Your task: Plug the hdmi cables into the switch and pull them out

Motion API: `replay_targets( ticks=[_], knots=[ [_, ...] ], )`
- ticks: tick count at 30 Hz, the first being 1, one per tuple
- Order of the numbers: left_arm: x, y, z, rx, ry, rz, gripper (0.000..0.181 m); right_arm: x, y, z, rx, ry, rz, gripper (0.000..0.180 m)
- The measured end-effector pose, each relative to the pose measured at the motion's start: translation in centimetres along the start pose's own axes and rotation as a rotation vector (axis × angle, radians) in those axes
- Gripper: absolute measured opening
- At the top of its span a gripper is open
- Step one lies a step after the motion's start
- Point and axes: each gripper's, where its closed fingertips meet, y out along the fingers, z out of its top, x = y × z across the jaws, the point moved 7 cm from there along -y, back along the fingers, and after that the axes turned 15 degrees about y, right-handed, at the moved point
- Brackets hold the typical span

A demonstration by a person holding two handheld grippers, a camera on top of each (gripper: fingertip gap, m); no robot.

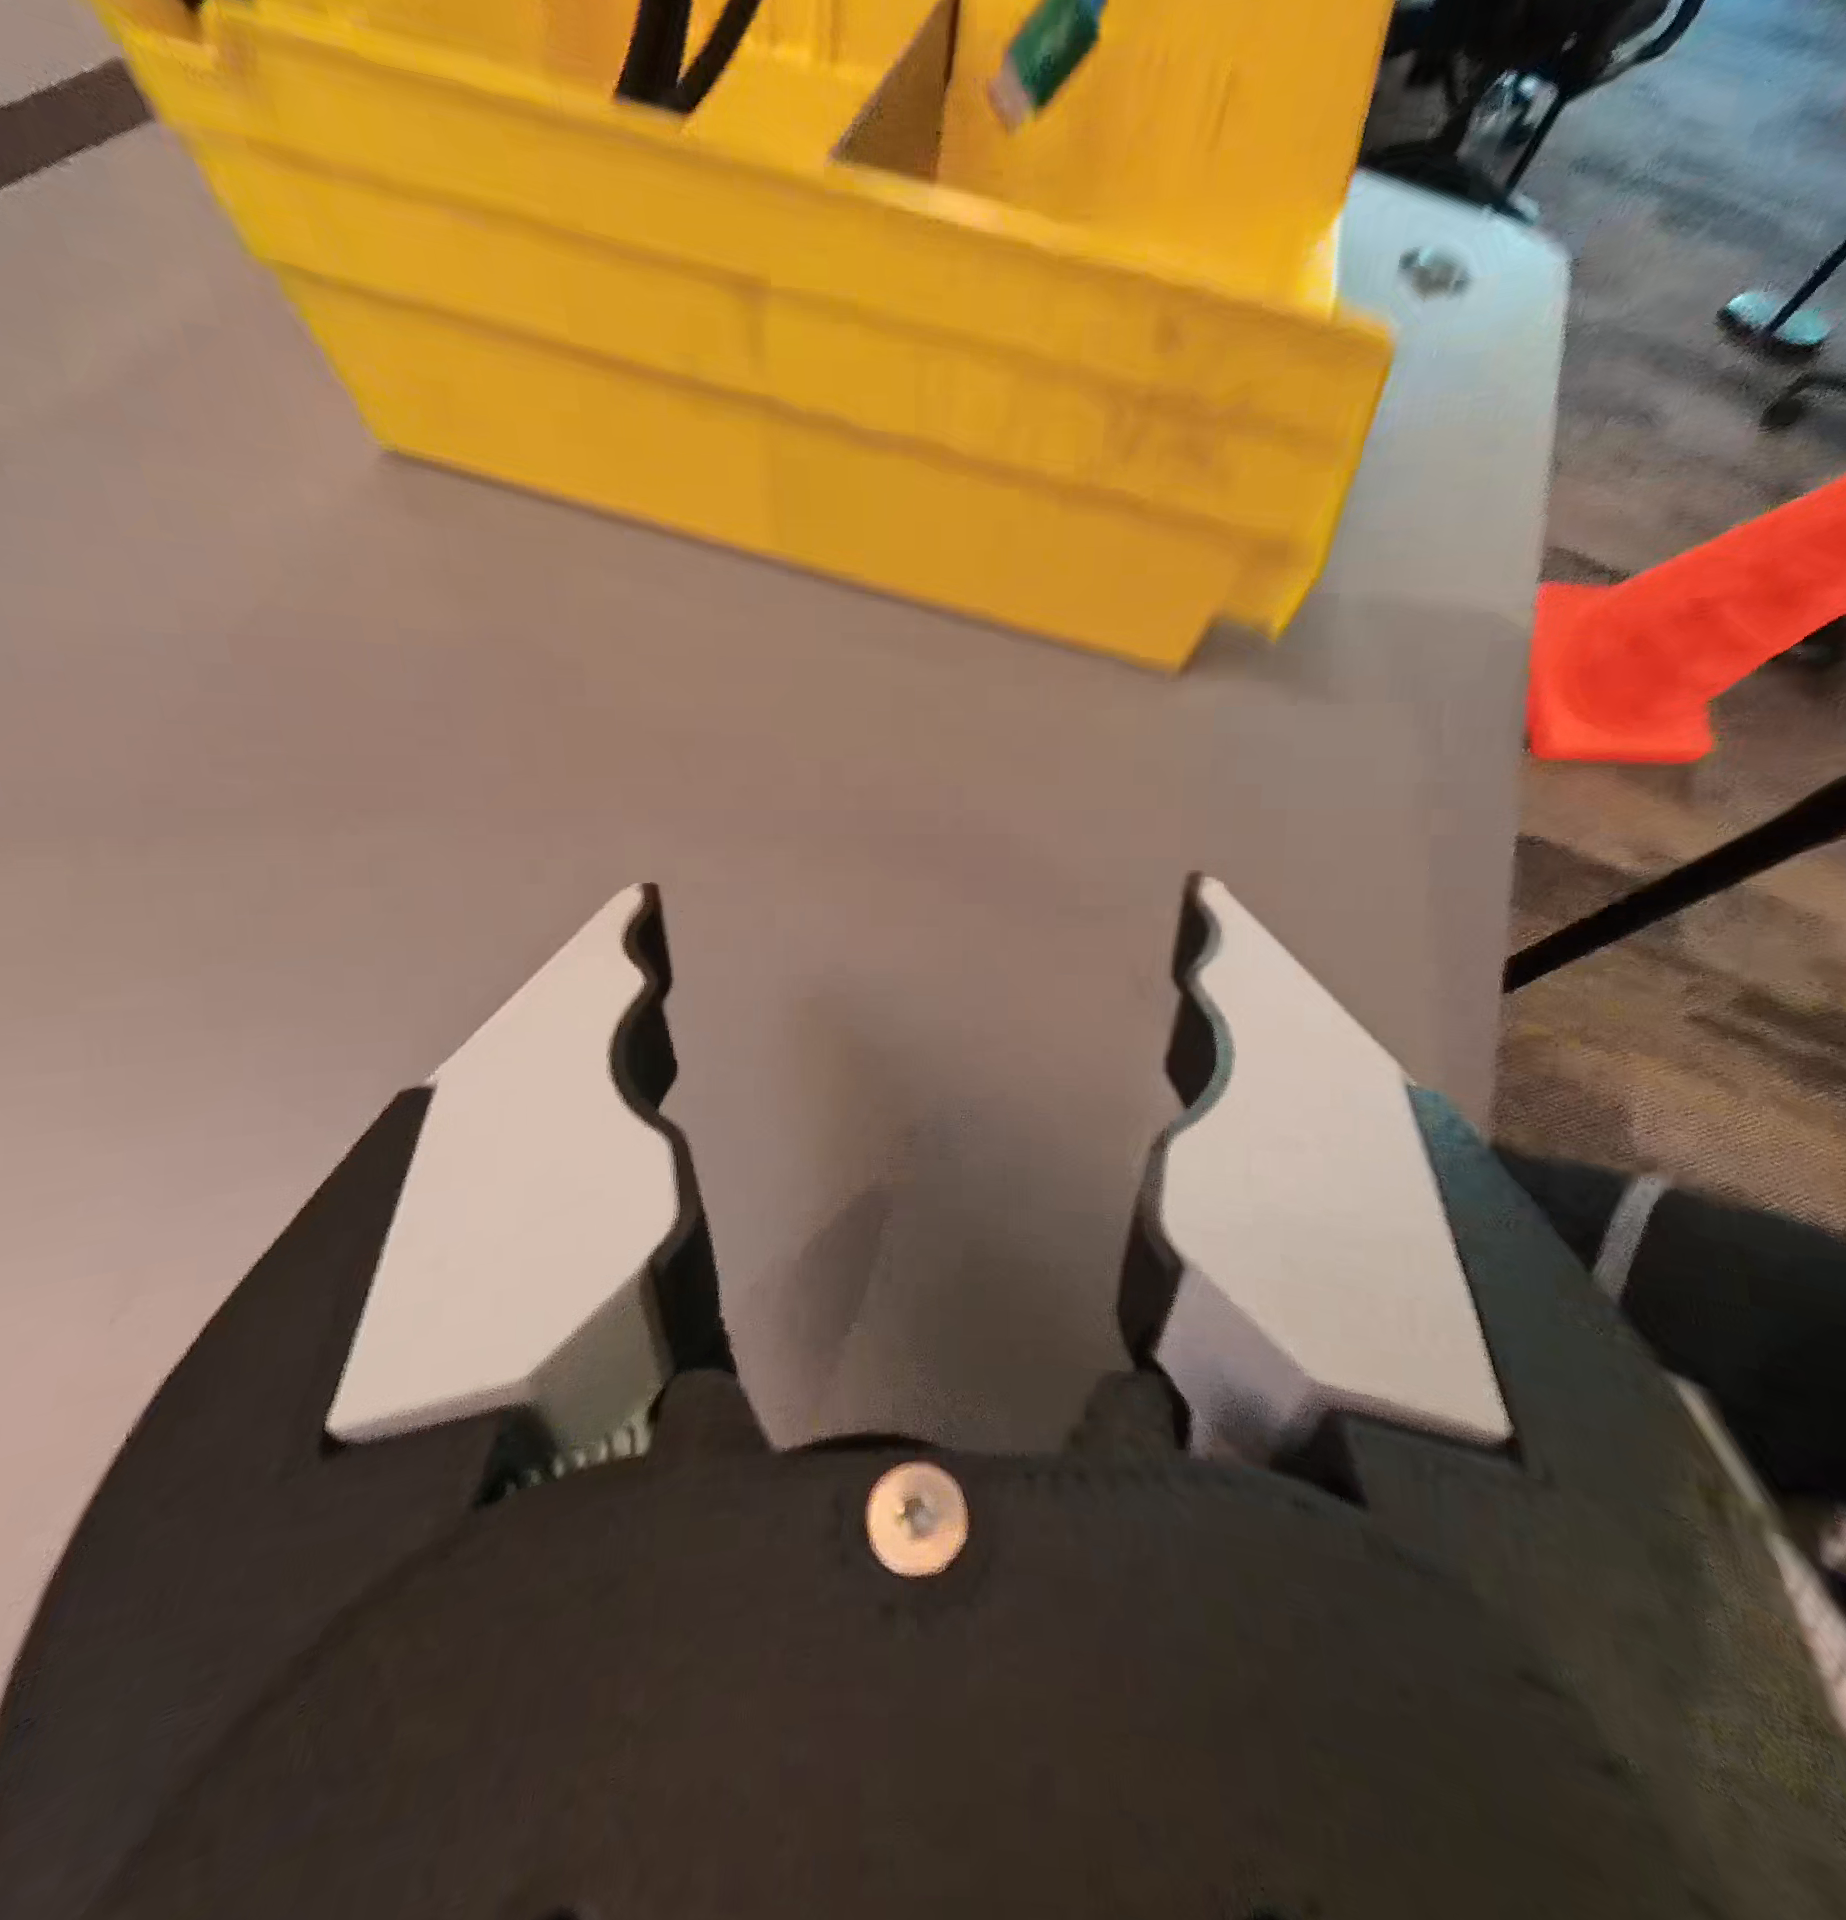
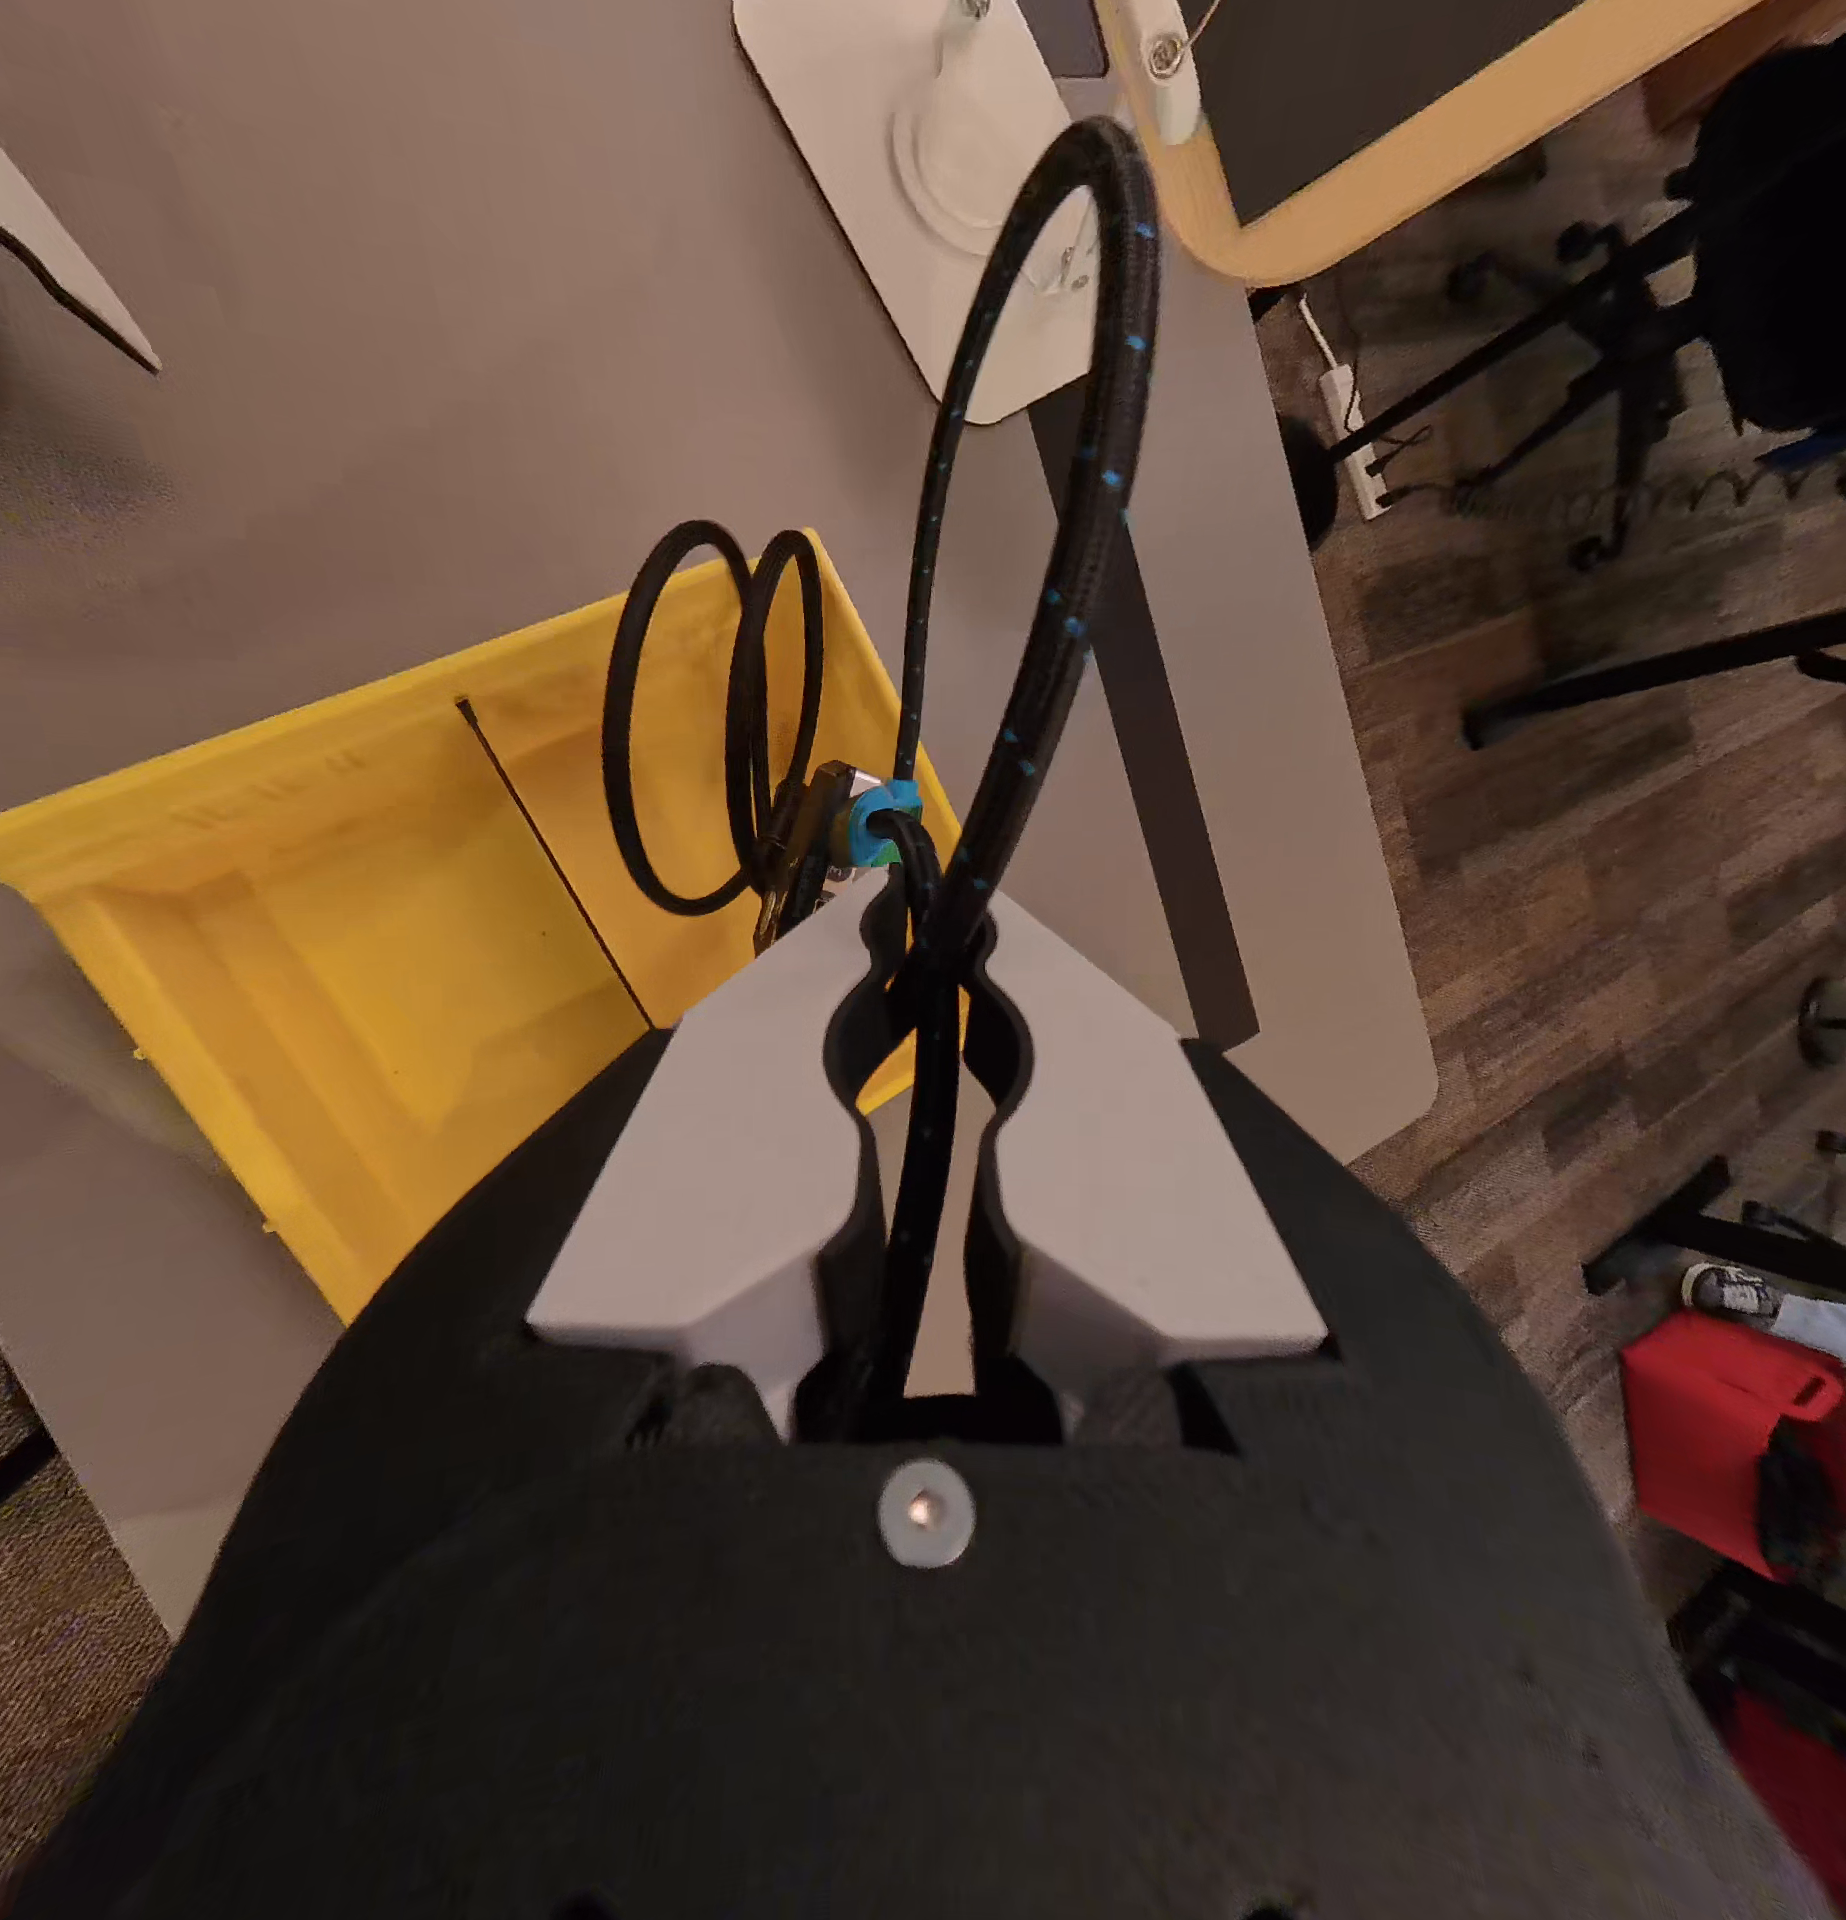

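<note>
Pinching braided HDMI cable (image 2: 1044, 582) between fingers, right gripper (image 2: 924, 925) above yellow bin (image 2: 306, 935); left gripper (image 1: 919, 894) spread wide, holding nothing.

Bare grey table (image 1: 483, 779) lies open ahead of the left gripper (image 1: 919, 894) up to the yellow bin (image 1: 794, 395). The bin's right compartment is crowded by a coiled black cable (image 2: 680, 727); its left compartment (image 2: 379, 997) is free.

Your left view was smeared with motion blur. The top edge cut off the yellow bin (image 1: 794, 343) and its black cables (image 1: 680, 52). In your right view, the fingers (image 2: 732, 1122) hid the braided cable's (image 2: 1044, 582) plug (image 2: 877, 826), and the switch couldn't be made out.
</note>
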Motion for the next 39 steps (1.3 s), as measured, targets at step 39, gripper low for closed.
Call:
replay_targets(
  ticks=[39],
  knots=[
    [-3.8, 4.1, 1.3, 0.136, -0.078, 0.001, 0.071, 6.6, 4.6, 2.4, 0.747, 0.434, -0.267, 0.009]
  ],
)
